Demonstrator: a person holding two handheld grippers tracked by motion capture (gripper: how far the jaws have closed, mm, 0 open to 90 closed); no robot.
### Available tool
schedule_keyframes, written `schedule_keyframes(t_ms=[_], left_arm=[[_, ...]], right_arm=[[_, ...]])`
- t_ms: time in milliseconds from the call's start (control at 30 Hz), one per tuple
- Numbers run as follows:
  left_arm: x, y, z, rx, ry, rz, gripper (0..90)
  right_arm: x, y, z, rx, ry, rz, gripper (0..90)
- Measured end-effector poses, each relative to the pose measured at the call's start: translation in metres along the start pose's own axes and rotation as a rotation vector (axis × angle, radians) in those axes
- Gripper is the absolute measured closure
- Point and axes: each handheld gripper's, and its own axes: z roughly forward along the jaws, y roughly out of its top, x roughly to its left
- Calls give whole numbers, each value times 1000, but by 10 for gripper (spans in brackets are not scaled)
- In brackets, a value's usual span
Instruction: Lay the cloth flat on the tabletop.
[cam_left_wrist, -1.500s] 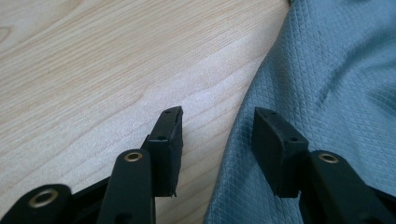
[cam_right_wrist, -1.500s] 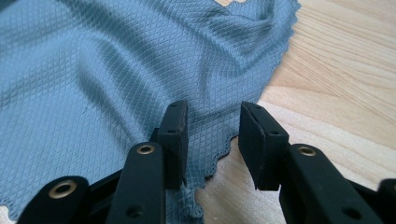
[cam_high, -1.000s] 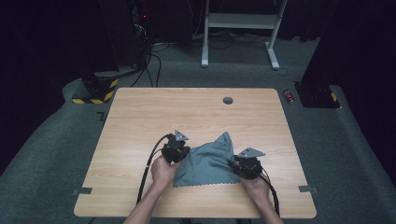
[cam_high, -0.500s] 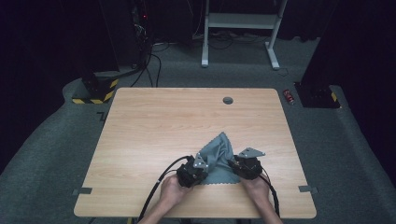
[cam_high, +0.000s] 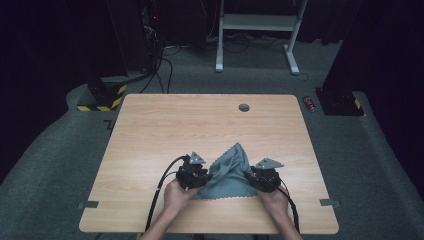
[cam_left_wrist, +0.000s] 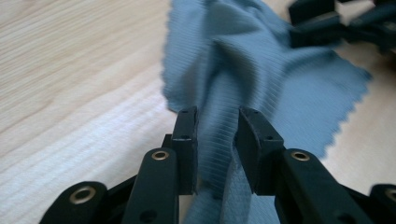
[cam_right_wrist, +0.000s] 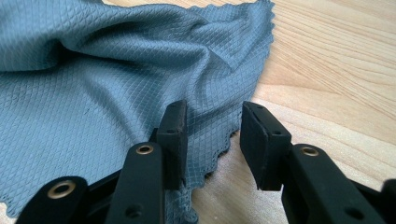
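Right now my grey cloth (cam_high: 227, 172) lies rumpled on the desk (cam_high: 165, 125) near its front edge, between both tools. My left tool (cam_left_wrist: 217, 140) has just been opening; a fold runs between its parted jaws. My right tool (cam_right_wrist: 210, 140) stands part open over the cloth's scalloped corner, gripping nothing.

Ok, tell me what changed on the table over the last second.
The left hand-held gripper slid right across the table, carrying the cloth's left edge inward so the cloth bunched narrower. Its jaws have just been opening, with a fold of cloth between them but no longer pinched. The right hand-held gripper stayed put at the cloth's right edge, jaws apart.
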Motion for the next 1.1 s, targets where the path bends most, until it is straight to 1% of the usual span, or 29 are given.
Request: schedule_keyframes(t_ms=[33, 67, 100, 133, 167, 200, 233, 367, 400, 467, 500, 600, 633, 667, 733, 767, 900, 933, 1000, 1067, 1100], left_arm=[[6, 1, 5, 0, 18, -28, 681], [7, 2, 8, 5, 28, -42, 677], [9, 3, 11, 17, 38, -35, 672], [9, 3, 11, 17, 38, -35, 664], [10, 5, 15, 18, 46, -42, 662], [10, 6, 16, 16, 41, -51, 660], [9, 8, 18, 15, 37, -51, 657], [1, 14, 27, 44, 52, -2, 654], [0, 14, 30, 46, 51, -5, 659], [1, 15, 35, 58, 45, -9, 688], [1, 16, 37, 54, 45, -14, 712], [2, 16, 38, 46, 47, -2, 833], [1, 17, 40, 44, 51, 10, 871], [1, 18, 40, 49, 55, 18, 882], [0, 22, 39, 55, 71, 45, 889], [1, 24, 37, 49, 81, 56, 891], [6, 38, 22, 3, 118, 72, 892], [8, 42, 19, -1, 130, 77, 893], [12, 48, 14, -9, 173, 104, 892], [18, 52, 13, -7, 208, 110, 892], [22, 53, 13, -6, 222, 106, 890]], right_arm=[[0, 0, 0, 0, 0, -1, 617], [0, 0, 0, 0, 0, 0, 616], [0, 0, 0, 0, 0, -1, 617], [0, 0, 0, 0, 0, -1, 616], [0, 0, 0, 0, 0, 0, 616], [0, 0, 0, -1, 0, -1, 616], [0, 0, 0, -1, 0, -1, 616], [0, 0, 0, 0, 0, 0, 616], [0, 0, 0, 0, 0, 0, 615], [0, 0, 0, 0, -1, 0, 615], [0, 0, 0, 0, -1, 1, 615], [0, 0, 0, 0, -1, 1, 615], [0, 0, 0, -1, -2, -1, 615], [0, 0, 0, 0, -1, -1, 615], [0, 0, 0, 0, -2, 0, 615], [0, 0, 0, 0, -2, -1, 615], [0, 0, 0, 0, -2, -1, 615], [0, 0, 0, 0, -2, 0, 615], [0, 0, 0, -1, -3, -1, 615], [0, 0, 0, 0, -3, 1, 615], [0, 0, 0, 0, -3, 1, 615]])
